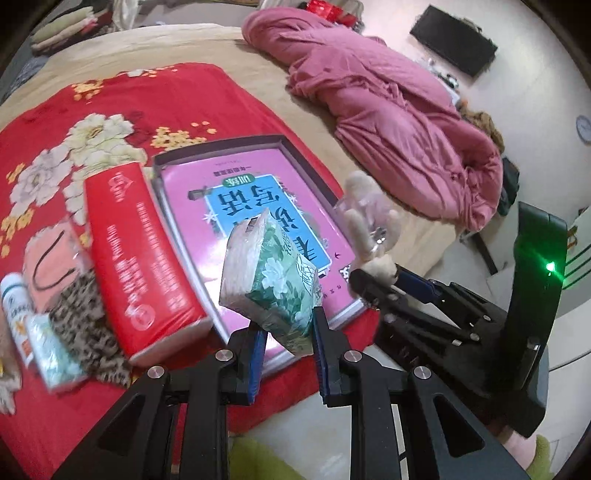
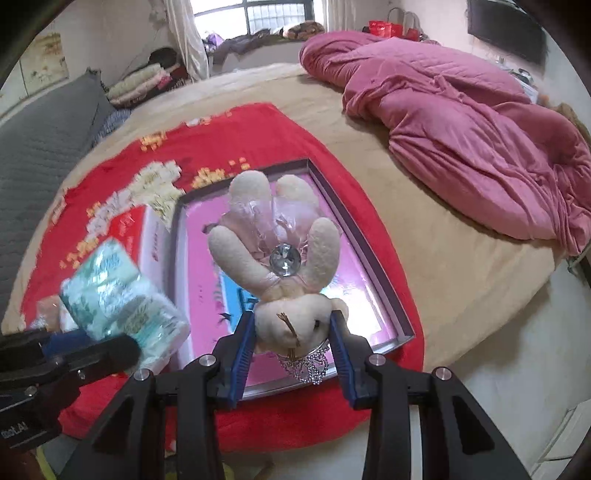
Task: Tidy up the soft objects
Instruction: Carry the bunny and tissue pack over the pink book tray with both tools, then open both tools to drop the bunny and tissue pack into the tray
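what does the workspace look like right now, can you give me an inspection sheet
surface: bed with tan cover; red floral blanket spread on it.
job's things: green floral tissue pack held up in the left tongs; cream plush rabbit held head-down in the right tongs, above the shallow box with pink book.
clutter: red tissue pack beside the box; leopard-print cloth, white bottle, peach bag at the blanket's left edge.
grippers: both tongs shut on their loads.
cables: nothing seen.
surroundings: crumpled pink quilt, window, wall television, folded bedding.
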Action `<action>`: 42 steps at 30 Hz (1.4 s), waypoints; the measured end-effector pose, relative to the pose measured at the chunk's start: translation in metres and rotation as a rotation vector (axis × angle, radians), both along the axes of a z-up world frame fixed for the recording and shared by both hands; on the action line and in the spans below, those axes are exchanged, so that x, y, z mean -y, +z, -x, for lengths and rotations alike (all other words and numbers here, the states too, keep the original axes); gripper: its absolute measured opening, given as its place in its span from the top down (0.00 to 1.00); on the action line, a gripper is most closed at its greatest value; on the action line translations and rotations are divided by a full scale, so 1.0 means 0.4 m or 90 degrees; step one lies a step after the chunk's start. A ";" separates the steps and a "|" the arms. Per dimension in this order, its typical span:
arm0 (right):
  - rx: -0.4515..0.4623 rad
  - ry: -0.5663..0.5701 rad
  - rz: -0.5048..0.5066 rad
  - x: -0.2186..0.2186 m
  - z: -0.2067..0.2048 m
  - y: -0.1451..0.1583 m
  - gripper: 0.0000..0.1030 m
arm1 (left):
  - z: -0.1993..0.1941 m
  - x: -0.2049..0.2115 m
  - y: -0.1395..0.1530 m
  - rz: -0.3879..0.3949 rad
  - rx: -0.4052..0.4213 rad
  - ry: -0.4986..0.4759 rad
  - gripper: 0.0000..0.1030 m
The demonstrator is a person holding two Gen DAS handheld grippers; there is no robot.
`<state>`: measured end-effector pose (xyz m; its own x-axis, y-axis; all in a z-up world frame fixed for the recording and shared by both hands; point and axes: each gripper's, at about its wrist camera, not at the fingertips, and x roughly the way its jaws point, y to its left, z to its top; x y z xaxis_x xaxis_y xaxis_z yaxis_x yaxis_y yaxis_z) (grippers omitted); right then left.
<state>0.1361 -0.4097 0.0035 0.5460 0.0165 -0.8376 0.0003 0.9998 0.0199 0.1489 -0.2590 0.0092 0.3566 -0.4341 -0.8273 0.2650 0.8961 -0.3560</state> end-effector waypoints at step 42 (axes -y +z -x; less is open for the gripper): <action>-0.089 -0.077 -0.008 0.135 -0.064 -0.094 0.44 | -0.091 0.131 -0.192 -0.075 -0.141 -0.075 0.72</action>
<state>0.1617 -0.4637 -0.0340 0.4226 -0.0310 -0.9058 0.1245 0.9919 0.0241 0.1852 -0.3113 -0.0678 0.1138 -0.3574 -0.9270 0.2963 0.9028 -0.3117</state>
